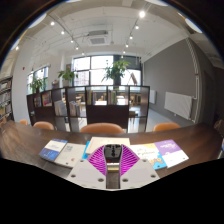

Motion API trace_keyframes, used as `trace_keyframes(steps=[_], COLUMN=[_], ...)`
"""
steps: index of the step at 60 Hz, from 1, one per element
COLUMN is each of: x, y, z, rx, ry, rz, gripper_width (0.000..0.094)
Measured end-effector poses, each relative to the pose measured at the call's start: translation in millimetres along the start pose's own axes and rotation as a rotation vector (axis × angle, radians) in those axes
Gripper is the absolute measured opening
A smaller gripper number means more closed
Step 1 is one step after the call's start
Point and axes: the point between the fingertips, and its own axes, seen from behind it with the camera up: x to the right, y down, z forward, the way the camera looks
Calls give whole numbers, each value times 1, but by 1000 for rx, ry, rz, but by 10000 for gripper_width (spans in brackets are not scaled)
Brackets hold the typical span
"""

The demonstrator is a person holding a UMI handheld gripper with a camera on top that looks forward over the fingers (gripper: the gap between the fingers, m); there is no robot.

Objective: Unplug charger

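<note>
Tool point(112, 160) narrowly parted, holding nothing — over wooden table point(30, 140), leaflets point(54, 151) beside it

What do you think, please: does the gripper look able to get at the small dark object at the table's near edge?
Probably yes. The small dark object, likely the charger, already sits between the fingers of the gripper, with nothing in the way; the booklets lie off to either side on the table.

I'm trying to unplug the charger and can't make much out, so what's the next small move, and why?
Probably ease the gripper slightly forward. A small dark object sits between its pink pads at the table edge, flanked by booklets. Whether it is the charger can't be told yet.
</note>
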Motion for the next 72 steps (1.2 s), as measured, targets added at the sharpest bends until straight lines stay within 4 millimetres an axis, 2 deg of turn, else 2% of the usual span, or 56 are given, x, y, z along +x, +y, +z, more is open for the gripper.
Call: trace_keyframes(steps=[3, 5, 7, 9, 11, 13, 18, 19, 20, 22, 27, 32, 41, 50, 53, 55, 58, 61, 68, 72], x=[35, 58, 78, 98, 115, 137, 172, 171, 181, 191, 207, 216, 226, 231, 231, 233, 236, 238, 238, 231], y=[-50, -57, -55, -41, -17, -1, 65, 89, 91, 108, 149, 177, 217, 240, 238, 231, 217, 198, 131, 88], z=[-12, -18, -22, -25, -16, -10, 2, 5, 8, 10, 16, 26, 34, 32, 30, 27, 22, 15, -11, -40], rx=[88, 102, 104, 96, 68, 21, -90, -107, -129, -167, -252, -282, -341, -404, -407, -396, -380, -363, -267, -193], ry=[50, 80, 96, 115, 128, 129, 142, 141, 137, 131, 111, 96, 65, 39, 37, 44, 56, 69, 92, 99], rz=[-18, -41, -50, -38, -11, 9, 24, 25, 21, 16, 8, 5, 33, 37, 40, 36, 22, 7, -3, -13], gripper_width=[130, 130, 143, 152, 158, 163, 187, 190, 190, 188, 191, 196, 210, 265, 295, 372, 486, 555, 640, 726])
